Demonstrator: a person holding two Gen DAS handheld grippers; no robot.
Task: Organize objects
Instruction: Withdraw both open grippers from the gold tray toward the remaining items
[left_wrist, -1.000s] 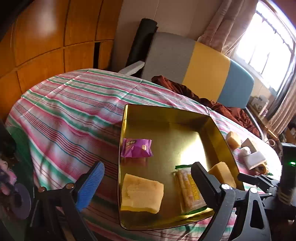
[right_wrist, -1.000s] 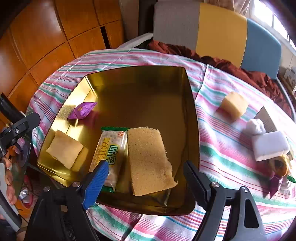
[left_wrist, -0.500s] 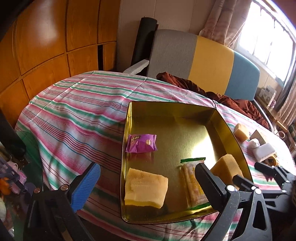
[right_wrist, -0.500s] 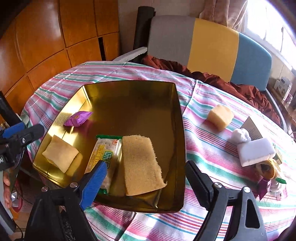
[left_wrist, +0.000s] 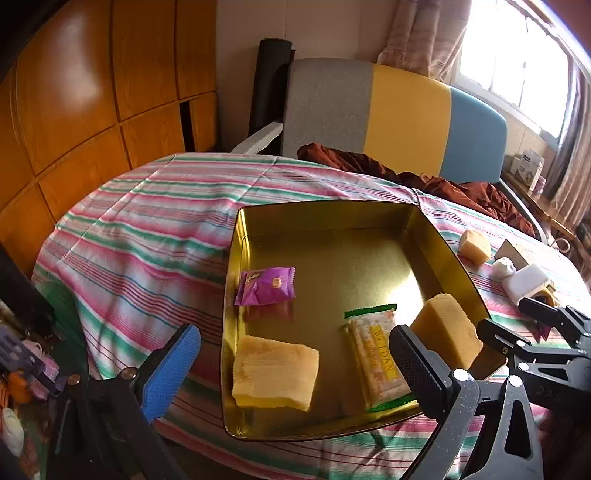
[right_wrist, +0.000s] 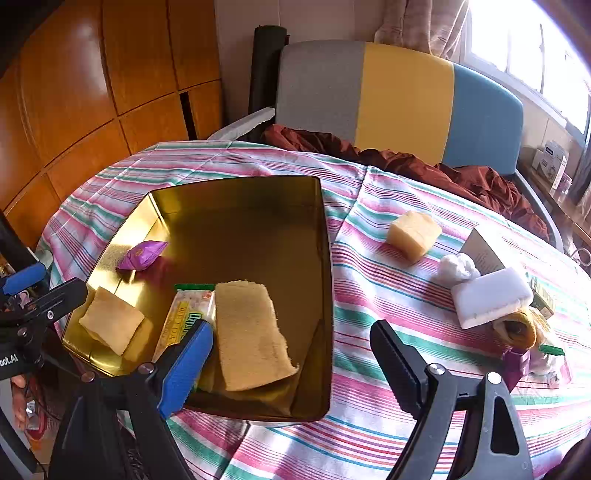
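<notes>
Gold-coloured square metal tin (right_wrist: 325, 280) set on round table under pink, green and white striped cloth (left_wrist: 147, 229). Inside tin: purple foil snack packet (left_wrist: 266, 286) near left wall, pale yellow sponge cake slab (left_wrist: 275, 371) at near-left corner, green-edged clear cracker pack (left_wrist: 376, 354) alongside long tan sponge slice (right_wrist: 251, 336). Outside tin, on cloth to the right: small yellow cake cube (right_wrist: 413, 232), white crumpled wad (right_wrist: 456, 266), white rectangular foam block (right_wrist: 491, 297) touching a rolled pastry (right_wrist: 521, 326).

Left gripper (left_wrist: 295, 369) hung over near edge of tin, blue and black jaws just widened, spread far apart, nothing clamped. Right gripper (right_wrist: 288, 363) over near-right corner of tin, jaws just widened too, apart and empty, sponge slice below the gap, untouched.
</notes>
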